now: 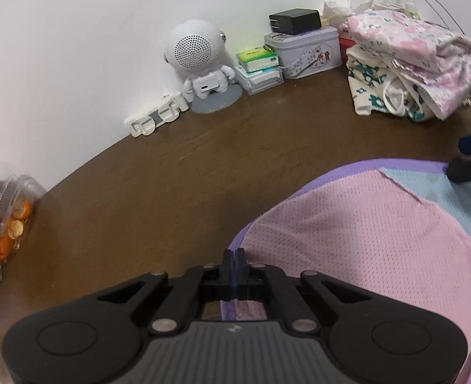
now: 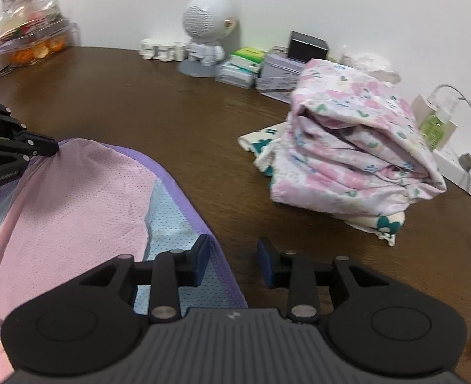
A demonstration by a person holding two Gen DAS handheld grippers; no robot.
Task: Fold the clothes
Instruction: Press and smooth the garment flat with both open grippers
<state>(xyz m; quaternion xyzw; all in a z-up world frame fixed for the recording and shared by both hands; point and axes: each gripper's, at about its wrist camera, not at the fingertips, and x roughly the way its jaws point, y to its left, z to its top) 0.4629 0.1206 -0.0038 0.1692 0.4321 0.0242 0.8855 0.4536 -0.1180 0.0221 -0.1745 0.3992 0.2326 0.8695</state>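
Two grippers are at work on one garment. The left gripper [image 1: 235, 256] has its jaws pressed tight together. It sits right at the purple trim on the left edge of the pink mesh garment [image 1: 363, 240]. It looks like it is pinching that trim, but the closed tips hide the spot, so I cannot be sure. The right gripper [image 2: 233, 260] has its jaws spread apart. The purple trim on the right edge of the garment lies partly between them, against the left jaw, and the pads do not squeeze it.

The garment lies flat on the brown table [image 1: 171, 176], close to the near edge. It stretches sideways from one gripper to the other. A pale blue layer [image 2: 174, 220] peeks out from under the pink on the right side. So each gripper has its own edge, and the right one is nearer the blue part.

My guess is the right jaws must close on the trim before any fold can start.

Further back, near the right edge of the table, sits a pile of folded flowery clothes [image 2: 357, 147]. A white robot speaker [image 1: 197, 64] stands by the wall.
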